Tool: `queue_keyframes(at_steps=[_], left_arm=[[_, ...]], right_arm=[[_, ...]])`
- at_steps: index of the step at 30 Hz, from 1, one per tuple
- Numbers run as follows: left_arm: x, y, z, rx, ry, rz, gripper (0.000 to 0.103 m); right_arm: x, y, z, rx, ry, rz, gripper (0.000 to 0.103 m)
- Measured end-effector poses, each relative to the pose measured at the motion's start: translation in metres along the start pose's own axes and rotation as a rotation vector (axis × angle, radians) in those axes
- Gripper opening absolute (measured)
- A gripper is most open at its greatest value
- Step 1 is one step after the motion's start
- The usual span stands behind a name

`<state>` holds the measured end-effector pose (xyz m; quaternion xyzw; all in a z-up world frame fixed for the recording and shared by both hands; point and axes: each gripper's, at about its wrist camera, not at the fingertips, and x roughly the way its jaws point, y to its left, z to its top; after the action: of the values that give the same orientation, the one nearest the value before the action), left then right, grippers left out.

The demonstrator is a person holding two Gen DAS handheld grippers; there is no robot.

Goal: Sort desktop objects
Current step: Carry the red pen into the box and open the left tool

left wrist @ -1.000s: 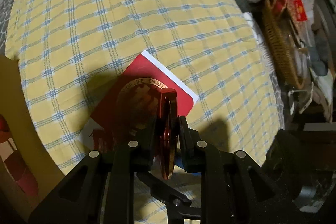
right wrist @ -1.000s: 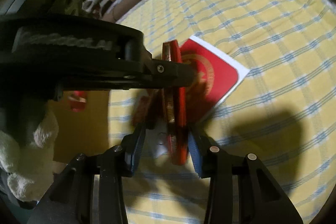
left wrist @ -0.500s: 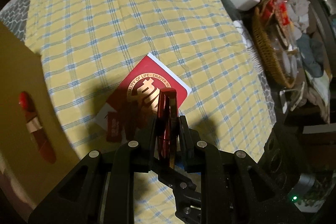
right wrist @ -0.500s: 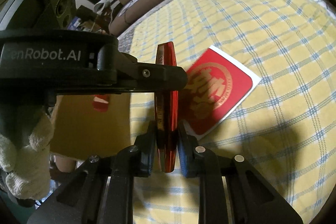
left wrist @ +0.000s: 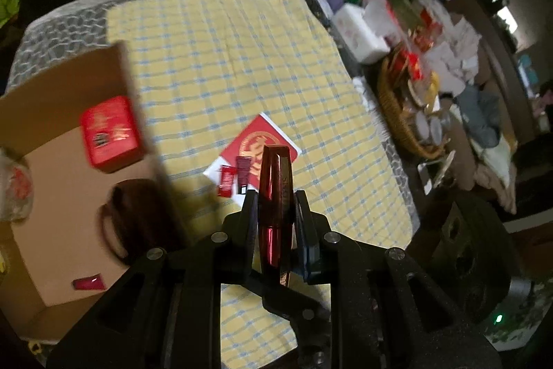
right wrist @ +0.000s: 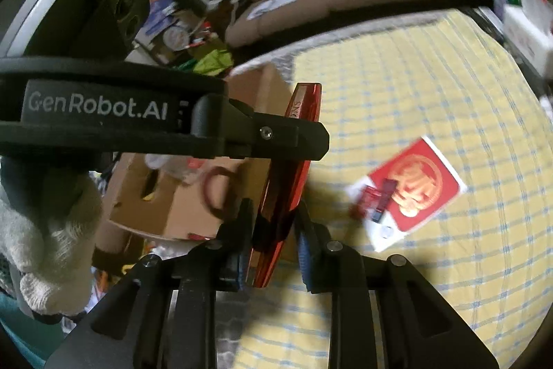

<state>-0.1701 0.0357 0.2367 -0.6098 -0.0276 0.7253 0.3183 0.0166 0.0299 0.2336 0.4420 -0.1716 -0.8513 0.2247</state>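
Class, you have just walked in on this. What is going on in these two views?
A person in a white glove is sorting things with two handheld grippers. The left gripper has its jaws shut on a flat red case, held above the yellow checked cloth. The right gripper has the same case between its jaws, which are opening. A red booklet lies on the cloth, beside an open cardboard box.

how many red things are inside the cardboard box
2 clearly: a red tin leaning near the box's far wall, and a small red piece on its floor near the front. A dark looped item beside them is too blurred to identify; more may be hidden.
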Motion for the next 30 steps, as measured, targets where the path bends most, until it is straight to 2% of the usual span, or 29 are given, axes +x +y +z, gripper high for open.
queue_keyframes(at_steps=[8, 13, 15, 21, 30], left_arm=[[-0.054, 0.069, -0.018, -0.072, -0.059, -0.001, 0.019], [-0.063, 0.118, -0.029, -0.134, -0.074, -0.006, 0.019], [-0.062, 0.129, -0.030, -0.146, -0.080, -0.015, 0.019], [-0.045, 0.126, -0.024, -0.114, -0.096, -0.021, 0.019], [-0.001, 0.121, -0.013, -0.084, -0.066, 0.038, 0.019]], right_arm=[[0.040, 0.063, 0.017, -0.056, 0.049, 0.038, 0.024], [0.074, 0.088, 0.018, -0.071, 0.087, 0.045, 0.024], [0.084, 0.094, 0.020, -0.091, 0.087, 0.018, 0.024], [0.105, 0.089, 0.021, -0.157, 0.098, -0.105, 0.024], [0.123, 0.055, 0.018, -0.135, 0.146, -0.149, 0.025]])
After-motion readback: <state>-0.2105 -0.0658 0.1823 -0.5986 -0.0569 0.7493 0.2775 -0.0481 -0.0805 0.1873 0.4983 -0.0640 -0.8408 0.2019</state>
